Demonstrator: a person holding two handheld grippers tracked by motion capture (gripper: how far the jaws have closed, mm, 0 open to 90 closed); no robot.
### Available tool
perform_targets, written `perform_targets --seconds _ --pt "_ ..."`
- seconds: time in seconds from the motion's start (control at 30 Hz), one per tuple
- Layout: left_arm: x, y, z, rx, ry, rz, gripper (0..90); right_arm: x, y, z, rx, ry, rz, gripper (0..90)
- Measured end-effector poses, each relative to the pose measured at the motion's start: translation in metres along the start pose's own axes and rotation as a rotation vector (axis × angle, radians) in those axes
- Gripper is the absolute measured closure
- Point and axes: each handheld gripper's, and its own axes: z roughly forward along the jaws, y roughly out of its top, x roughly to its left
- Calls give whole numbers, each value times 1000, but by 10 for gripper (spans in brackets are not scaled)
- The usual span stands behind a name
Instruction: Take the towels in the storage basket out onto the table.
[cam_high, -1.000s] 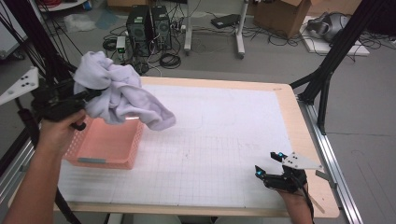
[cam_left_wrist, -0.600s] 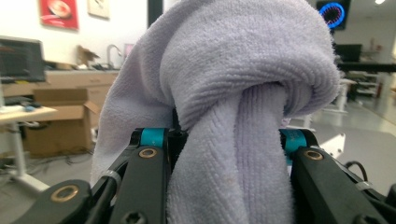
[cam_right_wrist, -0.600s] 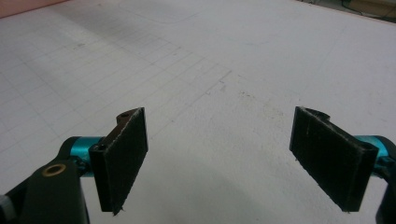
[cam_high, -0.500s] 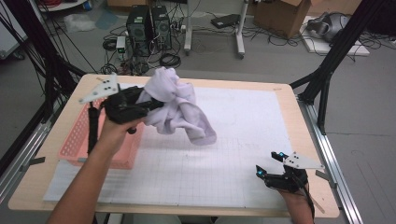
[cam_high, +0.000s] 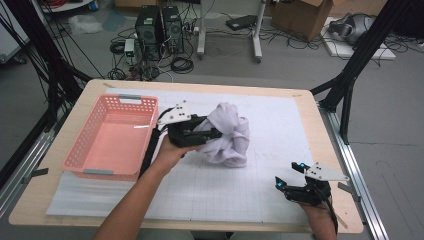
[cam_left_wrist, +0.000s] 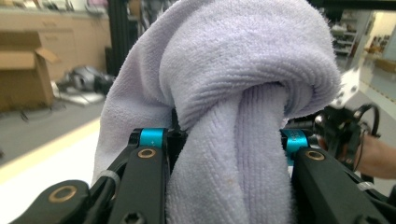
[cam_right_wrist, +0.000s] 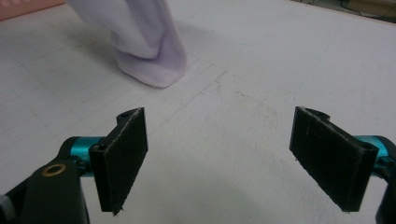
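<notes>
Towel — bunched, clamped in left hand-held gripper — beside pink basket.

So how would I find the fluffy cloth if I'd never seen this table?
Start at the pink basket on the table's left side. Just to its right, the left gripper holds a bunched pale lilac towel whose lower end touches the white mat. It is the one soft, crumpled thing there.

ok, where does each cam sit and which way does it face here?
High view: above the person's side, looking forward and down on the table; both forearms, left gripper, right gripper.
Left gripper view: on the left gripper, looking along its jaws at the clamped towel.
Right gripper view: on the right gripper, looking low across the mat.
Shared: the towel shows in all three.
</notes>
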Motion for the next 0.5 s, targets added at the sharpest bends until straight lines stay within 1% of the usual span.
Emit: perform_targets --seconds 0.07,0.13,0.2,0.23,0.27,0.3,0.33,0.37,0.4,0.43,0.5 --pt "1 -10 12 41 3 -17 632 -1 0 0 -5 0 1 183" --pt "1 -19 25 84 13 -26 625 -1 -1 0 -2 -1 2 183" --pt "2 -29 36 112 31 -47 611 -2 -1 0 -2 -2 5 183" --pt "2 -29 36 112 31 -47 601 -2 -1 1 -3 -2 7 184" --pt "5 -39 46 148 47 -75 597 -2 -1 1 0 -1 9 183" --pt "5 -39 46 148 47 -75 591 -2 -1 1 -2 0 8 184" --pt "9 -48 53 177 73 -96 585 -3 -1 1 -1 1 8 183" --pt "9 -48 53 177 73 -96 575 -3 -1 1 -1 1 8 183" --pt "10 -52 56 190 92 -103 561 -2 -1 2 2 2 9 183" --pt "13 -59 59 221 128 -121 537 -3 -2 2 1 2 7 183" --pt "16 -63 60 266 167 -130 459 -3 -2 3 4 3 8 183"
